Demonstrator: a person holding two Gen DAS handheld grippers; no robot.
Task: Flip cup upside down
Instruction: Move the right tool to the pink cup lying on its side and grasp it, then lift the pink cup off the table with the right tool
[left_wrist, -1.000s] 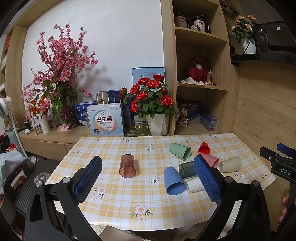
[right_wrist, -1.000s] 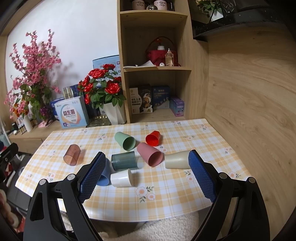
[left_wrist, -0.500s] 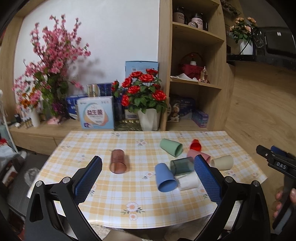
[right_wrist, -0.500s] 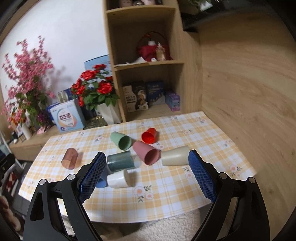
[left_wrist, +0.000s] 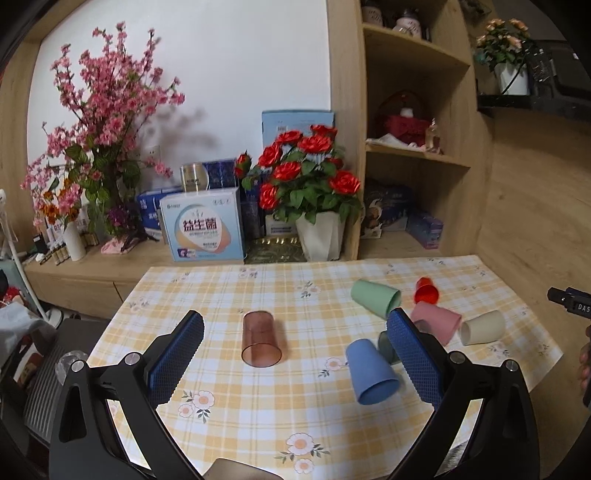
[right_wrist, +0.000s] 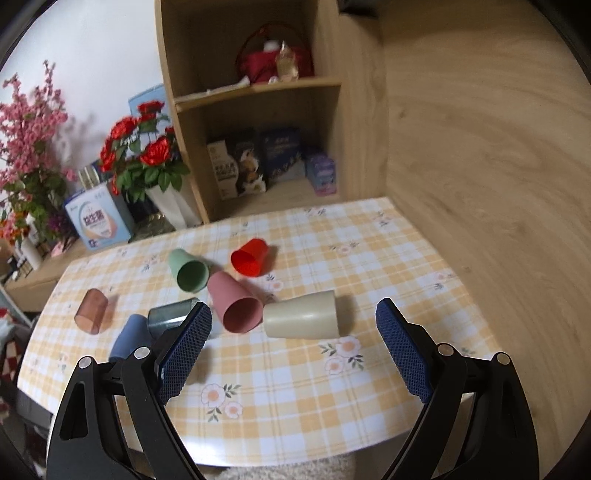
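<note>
**Plastic cups all on their sides, both grippers wide open**

Yellow checked tablecloth (right_wrist: 369, 266) with little flowers covers the table, and a bunch of cups are lying tipped over on it. From the right wrist view: cream cup (right_wrist: 301, 319) on its side, roughly between the fingers of the right gripper (right_wrist: 293, 354), which is spread wide and has hold of nothing. Pink cup (right_wrist: 236, 304) lies just left of it, rims nearly touching. Behind those, a green cup (right_wrist: 187, 268) and a red cup (right_wrist: 250, 257), both on their sides. Grey cup (right_wrist: 170, 318) and blue cup (right_wrist: 129, 336) are partly hidden behind the left finger pad.

Left wrist view: left gripper (left_wrist: 295, 363) is also wide open and empty, hovering over the near part of the table. Translucent brown cup (left_wrist: 260, 343) lies on its side between its fingers, mouth facing the camera, well apart from the other cups. The blue one sits just inside the right finger.

Background has potted red roses (left_wrist: 310, 173) and pink blossom branches (left_wrist: 99, 122) by a wooden shelf (left_wrist: 413, 162).
</note>
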